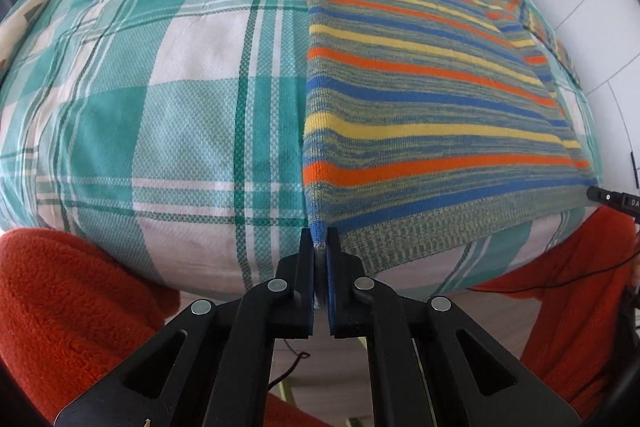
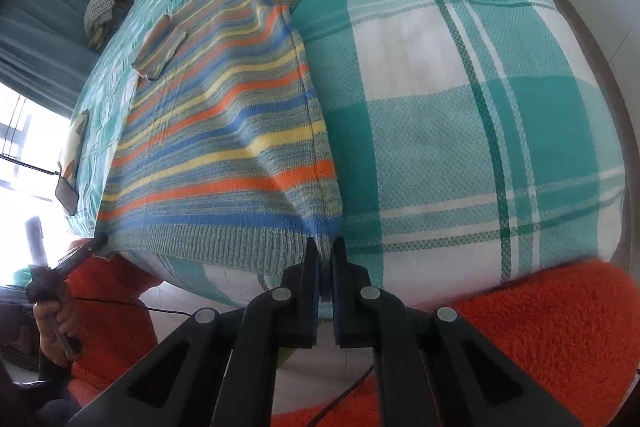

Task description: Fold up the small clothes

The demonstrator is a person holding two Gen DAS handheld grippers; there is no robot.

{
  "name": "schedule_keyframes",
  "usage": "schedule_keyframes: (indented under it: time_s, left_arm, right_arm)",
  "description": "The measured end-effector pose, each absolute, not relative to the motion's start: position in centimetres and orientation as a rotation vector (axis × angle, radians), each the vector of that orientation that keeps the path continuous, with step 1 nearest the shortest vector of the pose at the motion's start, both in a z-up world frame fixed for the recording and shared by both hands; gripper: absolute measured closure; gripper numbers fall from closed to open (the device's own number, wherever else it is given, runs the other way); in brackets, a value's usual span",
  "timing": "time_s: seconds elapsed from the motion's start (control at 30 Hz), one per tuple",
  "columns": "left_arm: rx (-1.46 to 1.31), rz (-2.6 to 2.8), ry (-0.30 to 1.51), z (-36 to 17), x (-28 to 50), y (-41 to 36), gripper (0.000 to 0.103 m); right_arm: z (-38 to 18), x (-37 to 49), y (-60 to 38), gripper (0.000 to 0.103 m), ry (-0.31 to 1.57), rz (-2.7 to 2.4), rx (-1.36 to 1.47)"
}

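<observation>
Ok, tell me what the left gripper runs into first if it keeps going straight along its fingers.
The left gripper is already shut on the bottom corner of the striped sweater. Pushed straight on, it would likely press that knit hem into the plaid bedcover just beyond; depth is hard to judge here.

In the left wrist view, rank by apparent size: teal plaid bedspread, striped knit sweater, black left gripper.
1. Teal plaid bedspread.
2. Striped knit sweater, black left gripper: alike; the gripper's nearness to the camera leaves the order unsure.
</observation>
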State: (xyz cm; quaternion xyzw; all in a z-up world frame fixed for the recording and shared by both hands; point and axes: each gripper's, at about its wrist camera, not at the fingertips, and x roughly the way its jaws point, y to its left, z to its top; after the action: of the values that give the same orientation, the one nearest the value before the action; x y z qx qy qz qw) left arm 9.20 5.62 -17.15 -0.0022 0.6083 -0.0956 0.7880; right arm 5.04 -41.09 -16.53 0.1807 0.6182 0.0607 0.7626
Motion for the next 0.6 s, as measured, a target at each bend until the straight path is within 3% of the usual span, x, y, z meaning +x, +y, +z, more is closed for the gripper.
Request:
schedule_keyframes:
  time_s: [0.13, 0.6]
  left_arm:
    - [0.02, -0.165, 1.351, -18.9, 9.7, 5.2, 0.1]
    - [0.099, -0.15, 1.344, -19.9, 9.6, 2.8, 0.099]
  right_arm:
    - [-20.3, 6.0, -41.0, 0.098, 1.427, 0.085, 0.412]
    - [-20.5, 6.4, -40.2, 0.098, 1.43, 0.055, 0.369]
